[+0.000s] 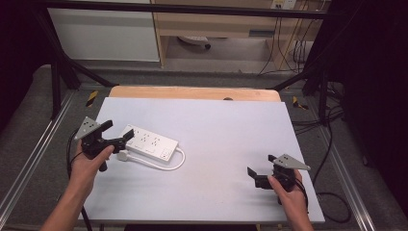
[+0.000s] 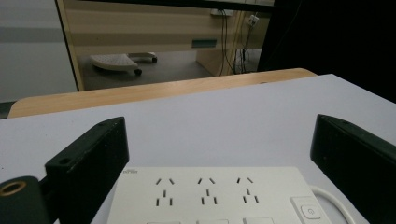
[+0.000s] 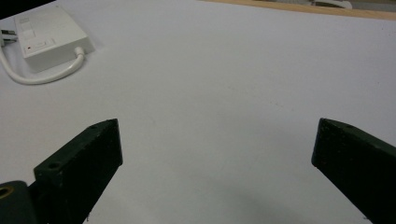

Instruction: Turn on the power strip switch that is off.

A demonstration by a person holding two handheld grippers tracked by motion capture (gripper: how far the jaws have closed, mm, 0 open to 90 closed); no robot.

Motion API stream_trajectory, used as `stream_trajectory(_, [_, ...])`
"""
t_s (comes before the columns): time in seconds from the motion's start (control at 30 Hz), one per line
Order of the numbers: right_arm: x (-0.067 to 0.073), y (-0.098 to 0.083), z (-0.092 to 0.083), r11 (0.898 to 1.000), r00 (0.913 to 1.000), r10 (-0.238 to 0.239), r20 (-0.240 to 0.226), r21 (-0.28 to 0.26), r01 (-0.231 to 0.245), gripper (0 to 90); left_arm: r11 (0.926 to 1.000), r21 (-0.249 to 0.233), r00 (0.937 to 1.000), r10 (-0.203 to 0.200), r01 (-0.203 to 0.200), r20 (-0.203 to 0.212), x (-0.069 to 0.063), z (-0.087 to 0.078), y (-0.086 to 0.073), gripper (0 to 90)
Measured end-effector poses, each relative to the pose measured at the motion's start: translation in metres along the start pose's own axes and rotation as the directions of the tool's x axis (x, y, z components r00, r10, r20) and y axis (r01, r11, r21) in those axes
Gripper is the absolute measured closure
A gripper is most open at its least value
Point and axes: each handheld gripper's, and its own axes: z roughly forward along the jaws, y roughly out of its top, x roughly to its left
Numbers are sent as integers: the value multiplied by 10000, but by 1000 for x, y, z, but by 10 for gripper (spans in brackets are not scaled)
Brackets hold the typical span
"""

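Power strip [image 2: 210,196] between spread left tongs [image 2: 219,154]

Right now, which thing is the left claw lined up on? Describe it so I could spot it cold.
On the white table, look at the left half, just ahead of the left claw. There lies a flat white power strip with rows of sockets on top. Its white cord loops from one end, and a switch sits at that corner.

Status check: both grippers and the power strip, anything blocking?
Left gripper open, jaws either side of the white power strip, not closed on it. Right gripper open over bare table. Strip's cord looped beside it; nothing blocking.
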Motion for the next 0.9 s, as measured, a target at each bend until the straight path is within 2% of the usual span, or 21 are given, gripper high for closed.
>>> stream_trajectory(0.57, [-1,0,1,10000,10000,-3,26,27,3,23,9998,145,9997,132,-129,-182,8,11,3,57])
stream_trajectory(0.7, [-2,0,1,10000,10000,26,30,21,-26,23,9998,152,9996,100,-95,-271,9,13,2,93])
stream_trajectory(0.9, [-2,0,1,10000,10000,59,40,46,-59,24,9992,142,9987,380,-375,-337,9,18,1,177])
